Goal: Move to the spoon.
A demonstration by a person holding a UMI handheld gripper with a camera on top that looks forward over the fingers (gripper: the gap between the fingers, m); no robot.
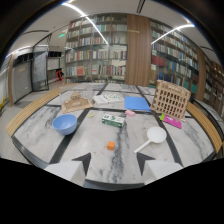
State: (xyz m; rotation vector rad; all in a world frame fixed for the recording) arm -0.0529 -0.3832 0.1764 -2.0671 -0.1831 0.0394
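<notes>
A white spoon (pixel 152 137) lies on the marble table (pixel 35 135), its round bowl away from me and its handle pointing back toward my right finger. It rests just ahead and a little to the right of that finger. My gripper (pixel 114 161) is open, with nothing between its two dark fingertips (pixel 84 162). A small orange block (pixel 110 145) sits just ahead of the gap between the fingers.
A blue bowl (pixel 65 124) stands ahead to the left. A green-white carton (pixel 113 120), blue sheet (pixel 137 103), pink eraser-like piece (pixel 130 113), magenta item (pixel 172 121), wooden lattice crate (pixel 171 99) and a small wooden model (pixel 76 101) lie beyond. Bookshelves fill the background.
</notes>
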